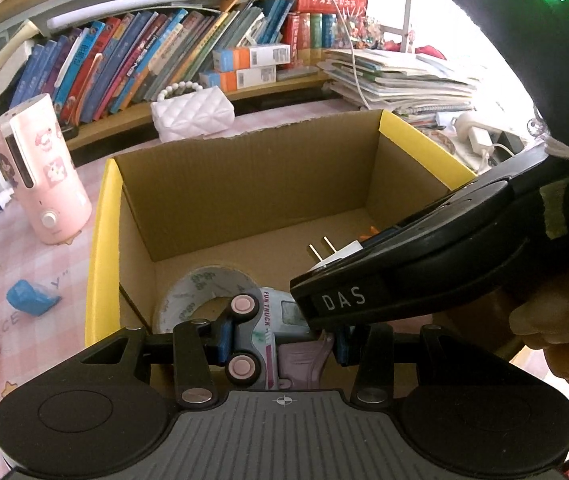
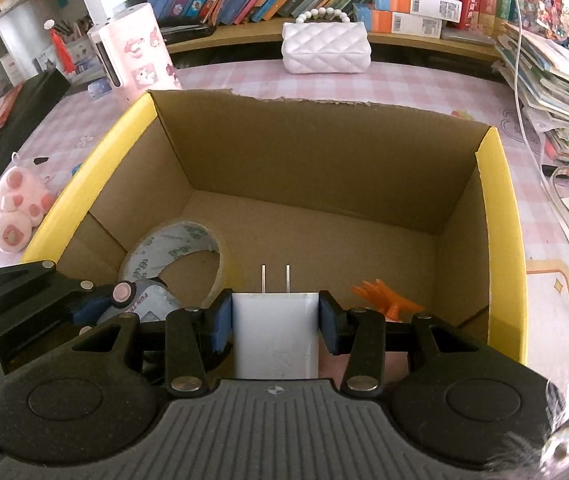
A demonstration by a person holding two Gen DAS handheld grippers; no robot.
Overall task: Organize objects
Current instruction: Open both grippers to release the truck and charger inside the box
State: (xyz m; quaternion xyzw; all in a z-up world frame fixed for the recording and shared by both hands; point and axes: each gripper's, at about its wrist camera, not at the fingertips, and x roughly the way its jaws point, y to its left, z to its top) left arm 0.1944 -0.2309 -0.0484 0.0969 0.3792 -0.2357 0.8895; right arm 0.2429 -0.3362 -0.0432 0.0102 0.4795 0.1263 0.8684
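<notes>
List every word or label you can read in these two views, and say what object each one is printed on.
"FUN TRUCK": on the side of the pale blue and pink toy truck.
"DAS": on the black body of the right gripper.
"ICE" and "Y": partial print on the pink checked tablecloth.
Book spines, orange and blue carton labels and tape roll print: too blurred.

White two-pin charger (image 2: 275, 332) and toy truck (image 1: 262, 336) above open cardboard box (image 2: 316, 160) holding tape roll (image 2: 172, 256), orange piece (image 2: 388, 300).

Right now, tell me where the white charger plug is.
In the right wrist view, the white charger plug sits clamped in the right tongs, prongs forward, over the cardboard box, between the tape roll and an orange piece.
</notes>
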